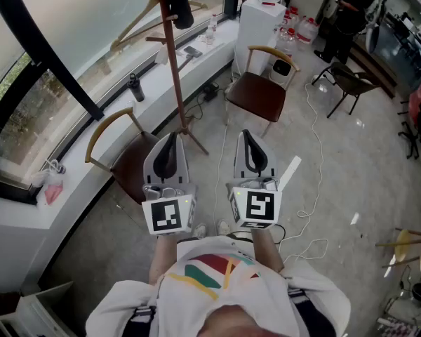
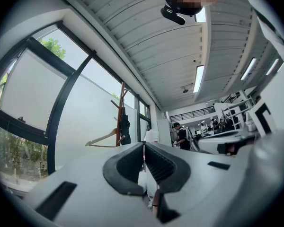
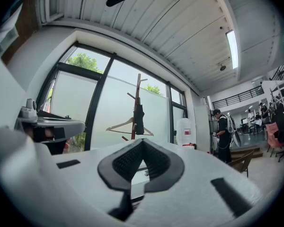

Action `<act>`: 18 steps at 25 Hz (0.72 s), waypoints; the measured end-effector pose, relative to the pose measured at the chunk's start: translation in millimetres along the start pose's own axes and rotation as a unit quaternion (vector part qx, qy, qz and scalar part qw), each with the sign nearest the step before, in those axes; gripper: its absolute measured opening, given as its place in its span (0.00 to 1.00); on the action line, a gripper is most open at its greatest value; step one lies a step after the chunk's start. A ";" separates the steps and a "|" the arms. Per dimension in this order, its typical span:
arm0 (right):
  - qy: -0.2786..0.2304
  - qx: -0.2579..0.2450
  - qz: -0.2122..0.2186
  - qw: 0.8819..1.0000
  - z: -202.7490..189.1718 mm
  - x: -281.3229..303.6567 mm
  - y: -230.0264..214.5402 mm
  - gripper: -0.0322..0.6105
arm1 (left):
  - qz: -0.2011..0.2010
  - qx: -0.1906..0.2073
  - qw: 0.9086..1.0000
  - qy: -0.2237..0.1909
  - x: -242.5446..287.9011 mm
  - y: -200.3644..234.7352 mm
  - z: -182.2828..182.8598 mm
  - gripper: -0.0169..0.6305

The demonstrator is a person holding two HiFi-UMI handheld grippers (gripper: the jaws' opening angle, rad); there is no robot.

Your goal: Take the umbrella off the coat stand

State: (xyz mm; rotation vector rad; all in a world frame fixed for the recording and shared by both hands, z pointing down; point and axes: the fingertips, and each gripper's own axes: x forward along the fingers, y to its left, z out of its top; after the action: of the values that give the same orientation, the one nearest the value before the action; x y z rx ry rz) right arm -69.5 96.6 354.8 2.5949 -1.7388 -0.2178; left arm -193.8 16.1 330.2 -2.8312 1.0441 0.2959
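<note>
So we're only at the approach step here: left gripper (image 1: 170, 140) and right gripper (image 1: 247, 137) are held out roughly level, jaws pressed together on nothing, and the coat stand (image 1: 176, 76) by the window is well ahead of us. The umbrella (image 3: 138, 118) is the dark folded thing hanging high against the stand's pole, next to a wooden hanger (image 3: 125, 125), long axis straight up and down, though we can't tell which end is the handle. Next we'd guess: step in, spread one pair of jaws, pinch it, lift it up off its peg
</note>
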 end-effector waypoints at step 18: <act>-0.002 0.003 0.024 1.000 -2.0 -6.2 -33.6 0.05 | 0.012 -0.002 1.000 0.009 8.8 -31.8 -5.1 0.04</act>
State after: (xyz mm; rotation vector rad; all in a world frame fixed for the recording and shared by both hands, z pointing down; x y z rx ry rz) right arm -40.7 115.1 354.6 2.5555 -1.8031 -0.2185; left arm -165.8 33.9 334.4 -2.8309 1.0836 0.2745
